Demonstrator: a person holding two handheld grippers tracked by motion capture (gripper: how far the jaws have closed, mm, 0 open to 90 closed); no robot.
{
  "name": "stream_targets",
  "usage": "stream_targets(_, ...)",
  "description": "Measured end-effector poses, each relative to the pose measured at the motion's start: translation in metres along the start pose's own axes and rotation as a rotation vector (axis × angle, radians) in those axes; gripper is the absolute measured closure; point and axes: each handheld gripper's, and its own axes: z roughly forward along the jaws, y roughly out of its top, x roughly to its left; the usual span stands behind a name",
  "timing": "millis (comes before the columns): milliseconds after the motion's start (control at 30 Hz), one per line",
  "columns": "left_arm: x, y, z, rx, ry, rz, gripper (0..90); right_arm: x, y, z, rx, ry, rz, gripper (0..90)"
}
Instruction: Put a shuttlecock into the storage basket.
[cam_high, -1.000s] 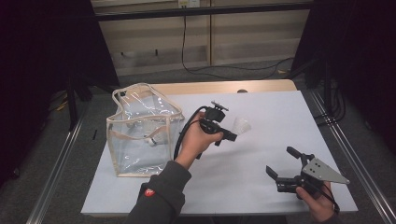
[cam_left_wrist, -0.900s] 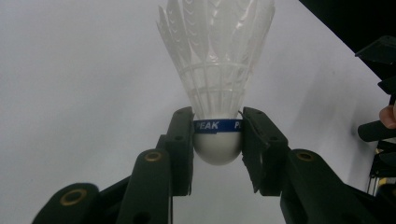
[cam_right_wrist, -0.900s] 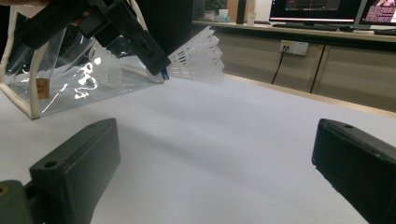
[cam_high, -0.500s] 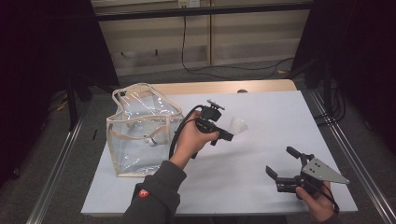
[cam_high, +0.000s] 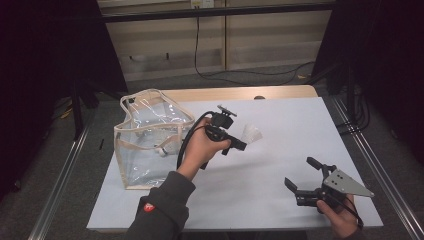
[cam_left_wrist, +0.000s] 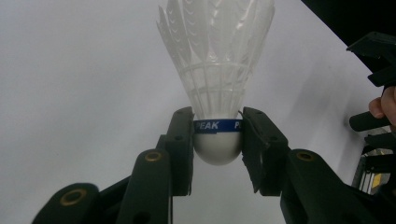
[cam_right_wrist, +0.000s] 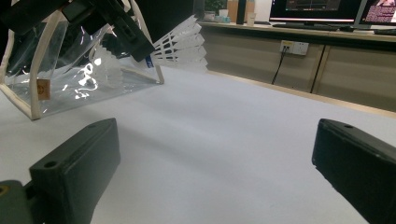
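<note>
A white feather shuttlecock (cam_left_wrist: 219, 60) with a blue band around its cork sits between my left gripper's (cam_left_wrist: 217, 128) jaws, which are shut on the cork. From the high view the left gripper (cam_high: 241, 145) hovers over the middle of the white table, holding the shuttlecock (cam_high: 251, 134) with its feathers pointing right. A clear plastic bag (cam_high: 150, 145) with cream trim stands just left of that hand. My right gripper (cam_high: 301, 172) rests near the front right, open with nothing between its jaws. In the right gripper view the shuttlecock (cam_right_wrist: 180, 44) hangs beside the bag (cam_right_wrist: 60, 74).
The white table (cam_high: 280, 120) has its front edge close to the right hand. Something white (cam_high: 161, 150) lies inside the bag. A wooden strip (cam_high: 240, 93) borders the far side, with a cable on the floor behind. Metal rails run along both sides.
My left gripper has drifted slightly left, toward the bag, still holding the shuttlecock. The right gripper has not moved.
</note>
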Motion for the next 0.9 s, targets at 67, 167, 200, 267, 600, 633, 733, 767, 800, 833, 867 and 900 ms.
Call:
stream_targets(67, 0.0, 0.0, -0.001, 0.003, 0.004, 0.001, 65.3, 0.0, 0.0, 0.0, 0.001, 0.001, 0.0, 0.9)
stream_targets(167, 0.0, 0.001, -0.004, 0.006, -0.003, 0.001, 65.3, 0.0, 0.0, 0.0, 0.001, 0.001, 0.001, 0.9)
stream_targets(200, -0.001, 0.001, -0.004, 0.007, 0.001, 0.002, 65.4, 0.0, 0.0, 0.0, 0.001, 0.001, 0.0, 1.0)
stream_targets(267, -0.001, 0.001, -0.006, 0.013, 0.003, 0.008, 65.3, 0.0, 0.0, 0.0, 0.001, 0.001, 0.0, 1.0)
stream_targets(600, 0.002, 0.001, -0.016, 0.015, 0.005, 0.003, 65.3, 0.0, 0.0, 0.0, 0.001, 0.0, -0.001, 1.0)
stream_targets(633, 0.002, 0.0, -0.017, 0.013, 0.008, 0.001, 65.3, 0.0, 0.0, 0.0, 0.001, 0.001, -0.002, 1.0)
stream_targets(733, 0.003, 0.0, -0.019, 0.018, 0.01, 0.002, 65.3, 0.0, 0.0, 0.0, 0.0, 0.001, -0.002, 0.9)
stream_targets(767, 0.003, 0.0, -0.02, 0.017, 0.009, 0.0, 65.3, 0.0, 0.0, 0.0, 0.001, 0.001, 0.001, 1.0)
stream_targets(800, 0.003, 0.0, -0.02, 0.018, 0.009, -0.001, 65.3, 0.0, 0.0, 0.0, 0.001, 0.001, 0.0, 0.9)
stream_targets(833, 0.003, 0.0, -0.021, 0.018, 0.008, -0.002, 65.4, 0.0, 0.0, 0.0, 0.001, 0.001, 0.001, 1.0)
stream_targets(867, 0.003, 0.001, -0.021, 0.018, 0.008, -0.001, 65.3, 0.0, 0.0, 0.0, 0.001, 0.001, 0.002, 1.0)
stream_targets(900, 0.003, 0.001, -0.022, 0.018, 0.009, -0.001, 65.3, 0.0, 0.0, 0.0, 0.001, 0.001, 0.001, 0.9)
